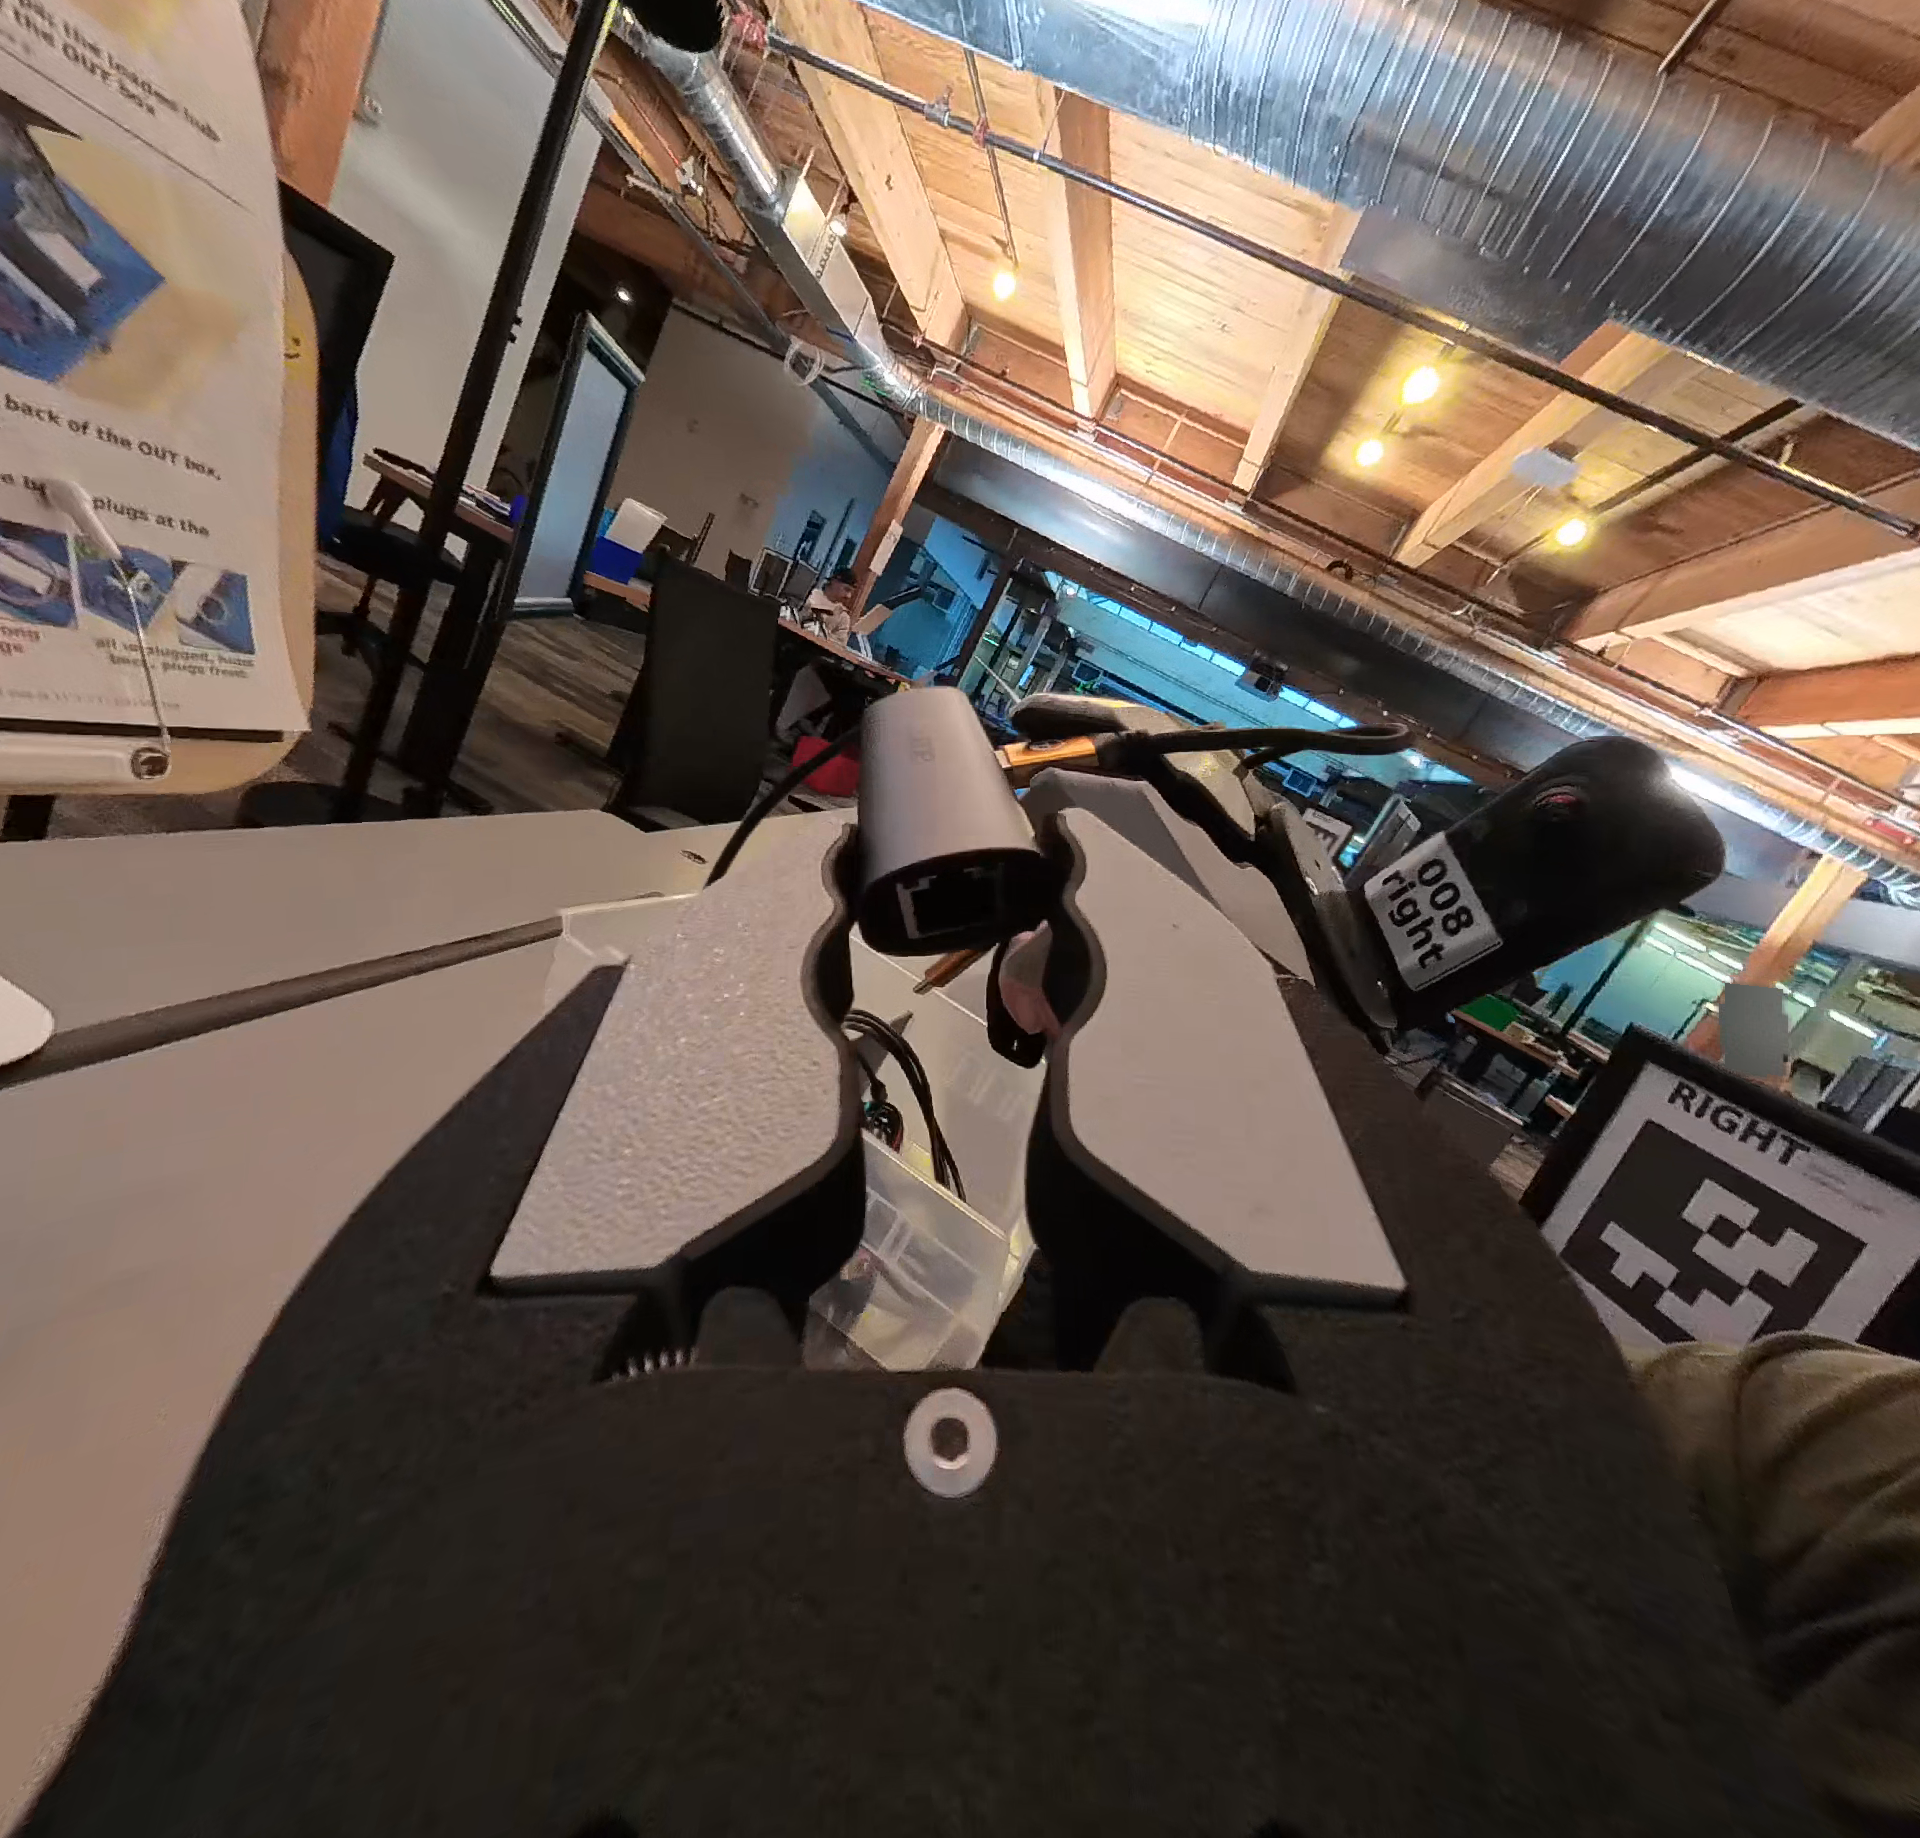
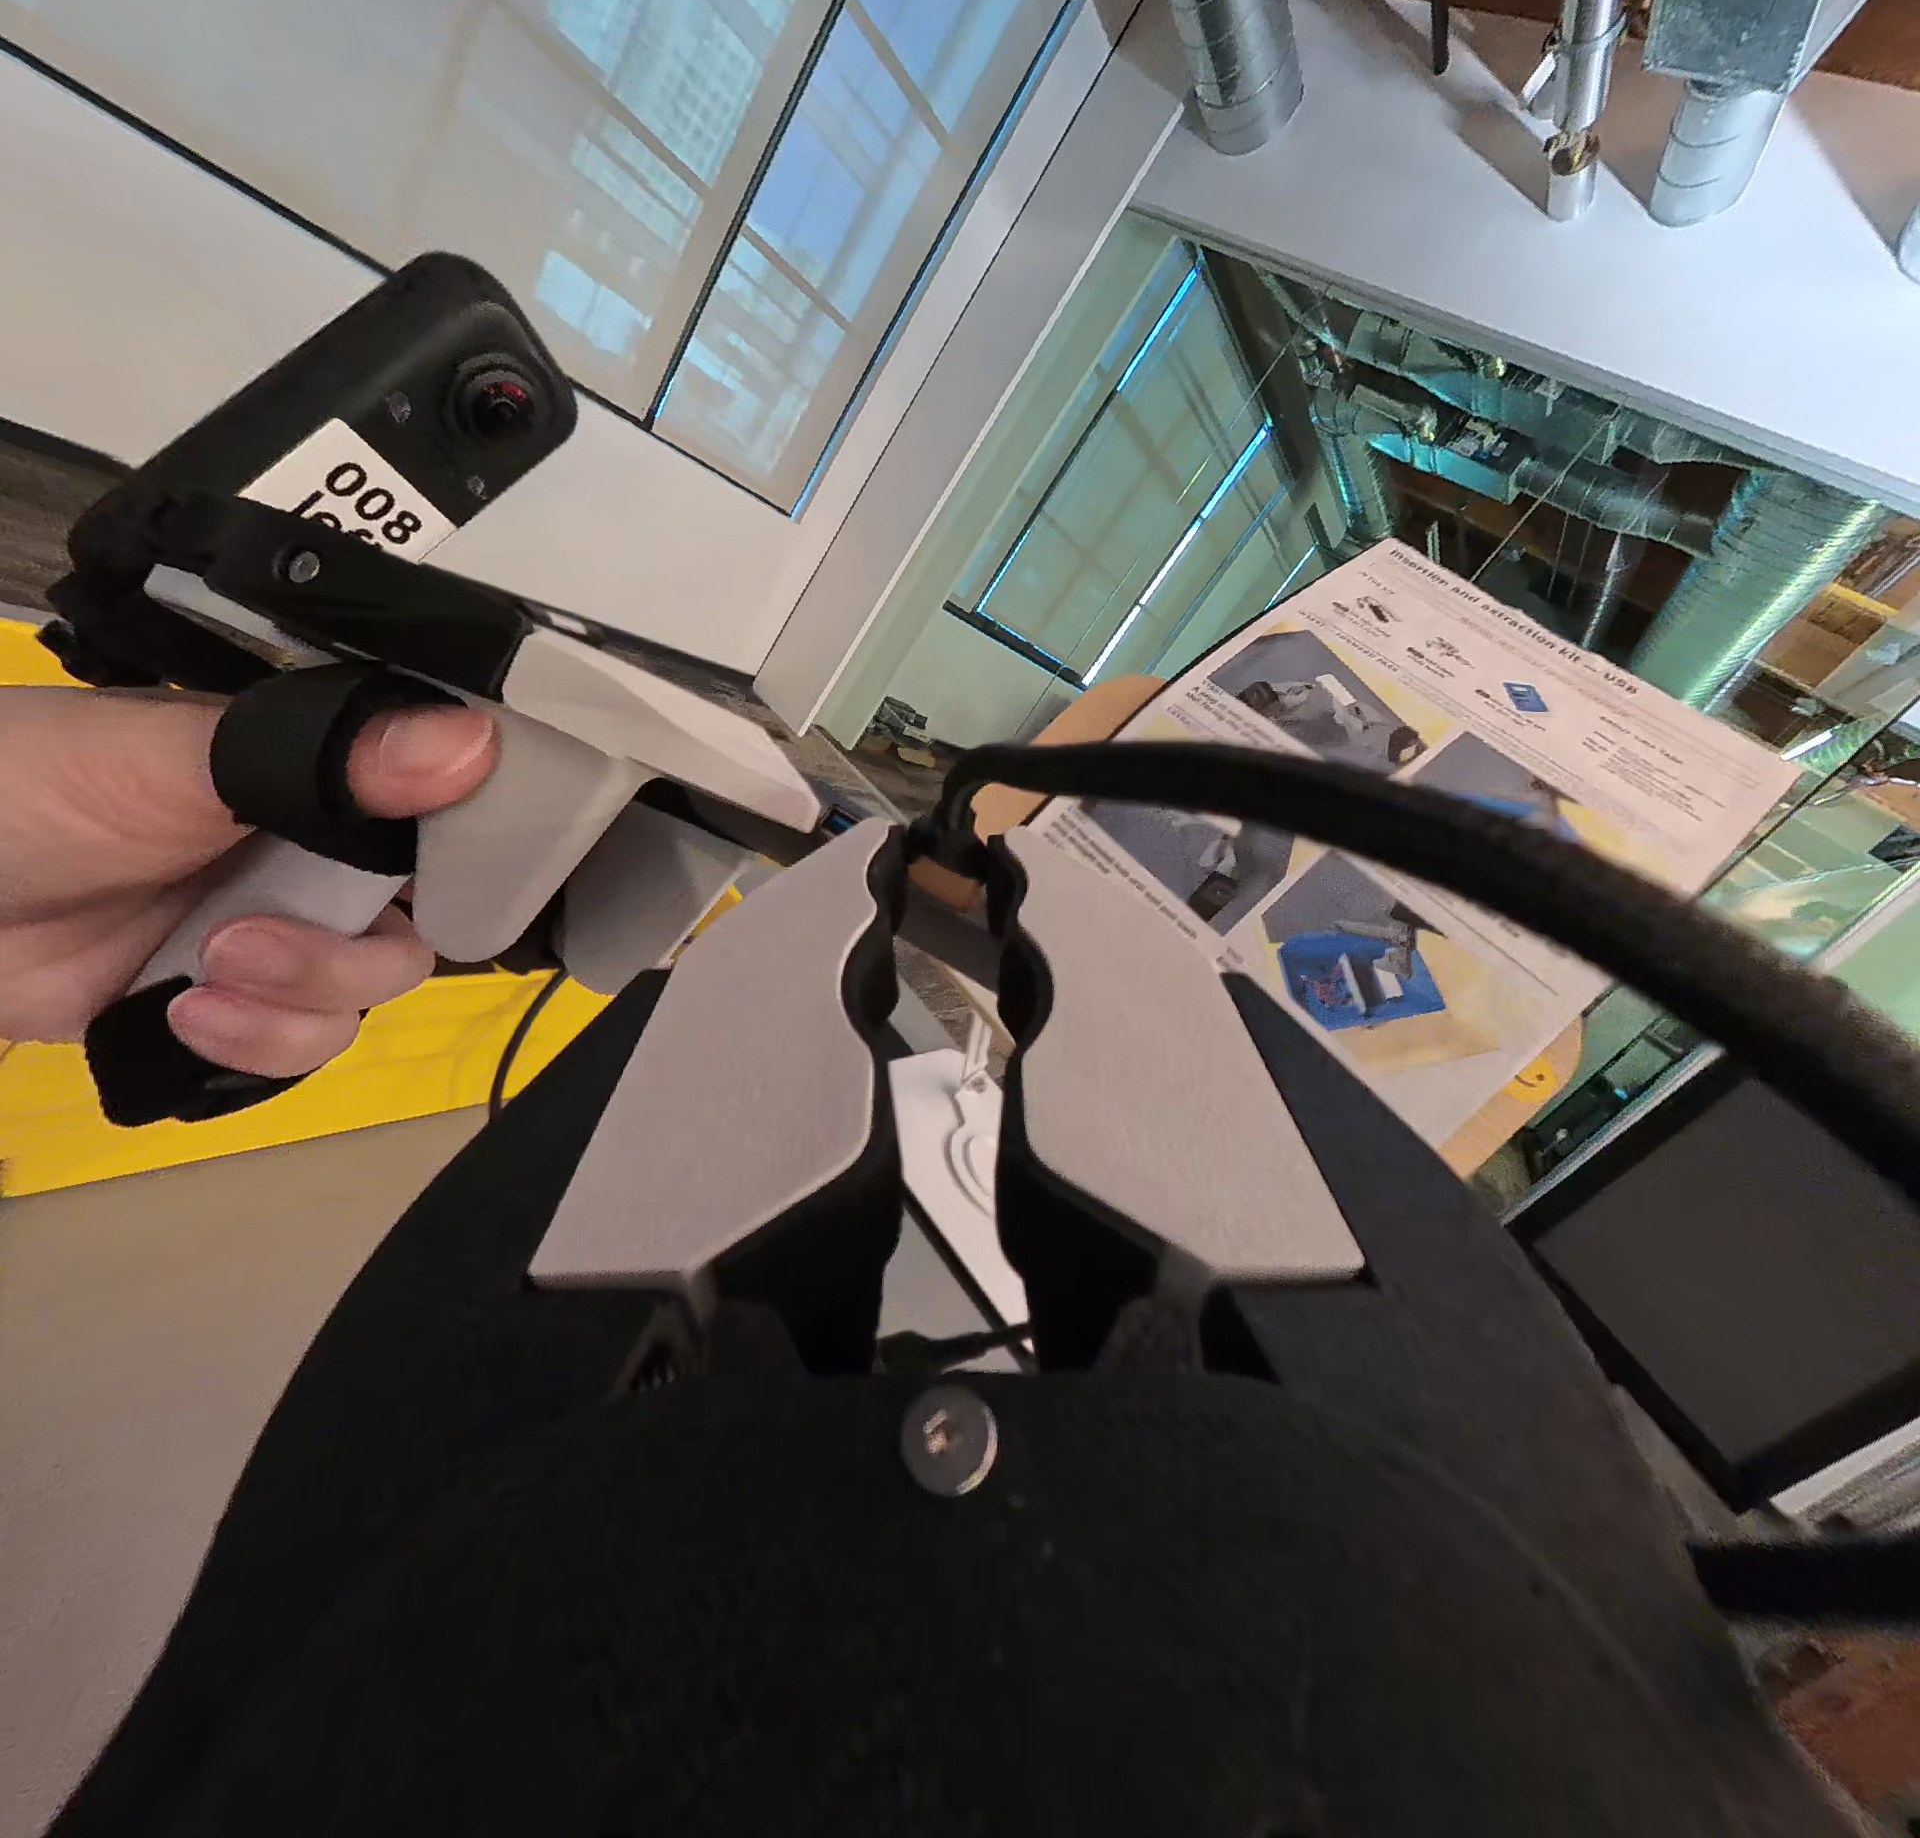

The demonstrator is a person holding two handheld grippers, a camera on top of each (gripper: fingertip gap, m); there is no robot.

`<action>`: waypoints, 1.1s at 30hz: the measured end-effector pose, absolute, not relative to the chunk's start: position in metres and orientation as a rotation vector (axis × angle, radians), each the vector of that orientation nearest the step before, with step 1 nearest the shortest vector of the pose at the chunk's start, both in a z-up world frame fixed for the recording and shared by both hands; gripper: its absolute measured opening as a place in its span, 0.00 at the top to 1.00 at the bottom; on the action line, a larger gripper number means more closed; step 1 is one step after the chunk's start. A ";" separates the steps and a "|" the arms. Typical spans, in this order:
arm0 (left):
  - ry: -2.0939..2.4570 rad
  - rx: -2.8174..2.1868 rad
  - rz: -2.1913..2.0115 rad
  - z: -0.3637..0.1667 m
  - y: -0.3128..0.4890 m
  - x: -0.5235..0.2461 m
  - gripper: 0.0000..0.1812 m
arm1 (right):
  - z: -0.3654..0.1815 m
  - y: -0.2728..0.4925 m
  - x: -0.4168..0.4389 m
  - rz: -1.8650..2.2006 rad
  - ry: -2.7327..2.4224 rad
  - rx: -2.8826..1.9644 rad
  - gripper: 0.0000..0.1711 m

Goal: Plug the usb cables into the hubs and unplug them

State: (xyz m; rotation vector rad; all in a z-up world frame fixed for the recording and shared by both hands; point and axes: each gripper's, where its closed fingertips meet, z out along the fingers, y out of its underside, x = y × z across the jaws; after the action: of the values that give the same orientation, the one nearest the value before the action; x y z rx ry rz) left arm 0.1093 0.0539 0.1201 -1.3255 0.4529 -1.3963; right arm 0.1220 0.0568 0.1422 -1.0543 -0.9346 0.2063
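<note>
The left gripper (image 1: 951, 915) pinches a grey hub (image 1: 935, 812) between its fingertips, lifted above the grey table (image 1: 260, 1113), the hub's wide port facing the camera. To its right, the right gripper (image 2: 943, 869) is clamped on the gold-coloured plug (image 2: 948, 879) of a thick black cable (image 2: 1455, 853), which arches away to the right. A hand (image 2: 156, 853) grips the left gripper's handle. Below the hub lies a clear plastic box (image 1: 914, 1248) with dark cables inside.

Bright ceiling lamps (image 1: 1419, 382) glare; strong fisheye bending at edges, slight motion blur.
</note>
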 end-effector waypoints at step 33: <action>0.781 -1.437 -1.033 0.120 0.035 0.111 0.77 | 0.113 0.054 0.127 -0.229 -1.353 -0.725 0.89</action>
State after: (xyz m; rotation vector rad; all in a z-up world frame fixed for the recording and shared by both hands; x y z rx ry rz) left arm 0.1115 0.0346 0.1195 -1.4372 0.7814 -1.0331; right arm 0.1265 0.0543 0.1132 -0.7246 -1.3526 -0.2287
